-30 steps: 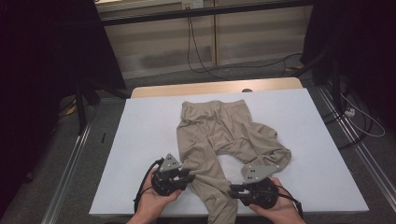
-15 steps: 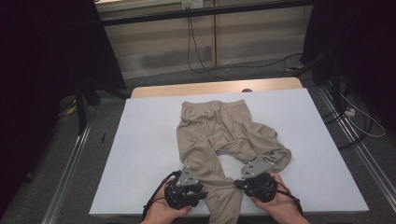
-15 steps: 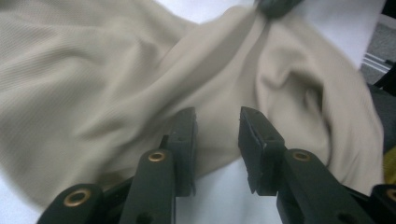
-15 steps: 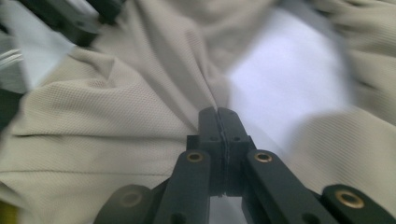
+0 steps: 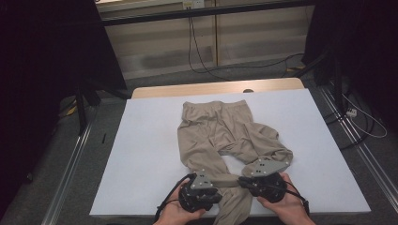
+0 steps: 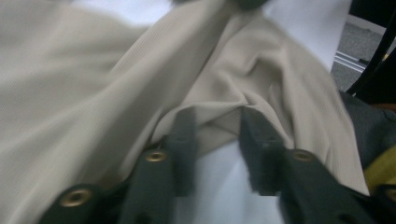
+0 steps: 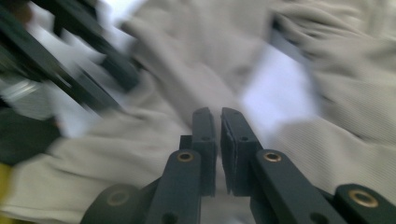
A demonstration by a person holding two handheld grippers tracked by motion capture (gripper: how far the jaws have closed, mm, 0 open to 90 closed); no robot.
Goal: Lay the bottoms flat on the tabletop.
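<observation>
Beige trousers (image 5: pixel 220 136) lie flat on the white table top (image 5: pixel 141 154), waistband at the far side. One leg runs down to the front edge, and the other is folded across at the right. In the high view my left gripper (image 5: pixel 210 183) sits on the left side of that near leg. My right gripper (image 5: pixel 246 179) is on its right side. In the left gripper view the left gripper (image 6: pixel 215 128) has just been opening; its fingers (image 6: pixel 184 140) straddle a cloth edge without pressing it. The right gripper (image 7: pixel 217 119) is nearly shut over the cloth, having just eased open a little.
The table's front edge (image 5: pixel 141 214) lies just under both hands. A wooden strip (image 5: pixel 216 88) borders the far side, and metal rails (image 5: pixel 70 164) run along both sides. Cables (image 5: pixel 202 51) hang over the floor behind. In the right gripper view the left gripper (image 7: pixel 88 56) is a dark blur.
My left gripper has moved right and towards the front edge, up to the near trouser leg and closer to the right gripper. The right gripper has stayed put.
</observation>
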